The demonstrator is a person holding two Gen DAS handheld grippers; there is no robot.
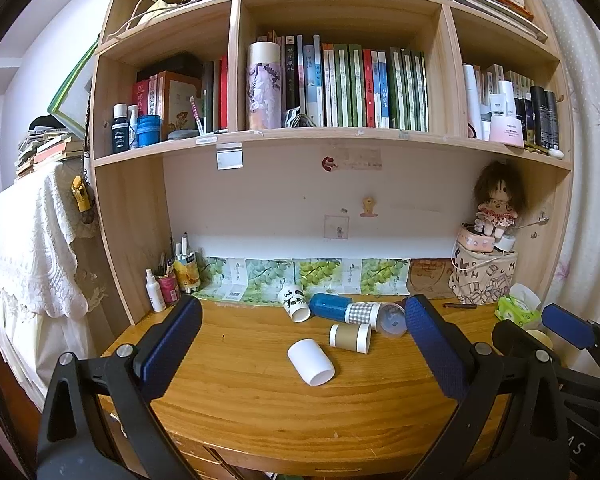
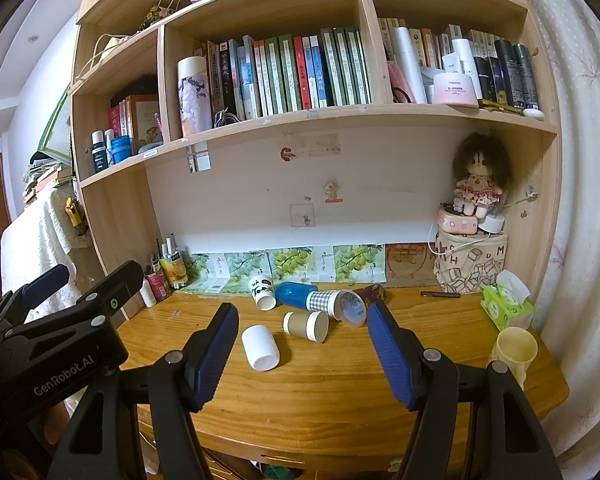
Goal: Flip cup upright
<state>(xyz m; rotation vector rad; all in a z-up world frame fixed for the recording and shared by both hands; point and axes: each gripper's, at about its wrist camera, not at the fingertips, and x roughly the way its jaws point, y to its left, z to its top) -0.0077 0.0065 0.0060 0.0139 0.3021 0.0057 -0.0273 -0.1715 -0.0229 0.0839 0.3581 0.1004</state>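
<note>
Several cups lie on their sides on the wooden desk (image 1: 260,400). A white cup (image 1: 311,362) lies nearest, mouth toward me; it also shows in the right wrist view (image 2: 261,347). Behind it lie a tan cup (image 1: 350,337) (image 2: 306,325), a panda cup (image 1: 295,302) (image 2: 263,291), a blue cup (image 1: 330,306) (image 2: 294,293) and a checked cup (image 1: 366,314) (image 2: 328,302). My left gripper (image 1: 304,320) is open and empty, held above the desk's front. My right gripper (image 2: 302,320) is open and empty, to the right of the left one.
A pale yellow cup (image 2: 516,350) stands upright at the desk's right edge beside a green tissue pack (image 2: 506,306). A patterned bag (image 2: 470,266) with a doll on top stands at back right. Pen holders and a bottle (image 1: 156,290) stand at back left. Bookshelves hang above.
</note>
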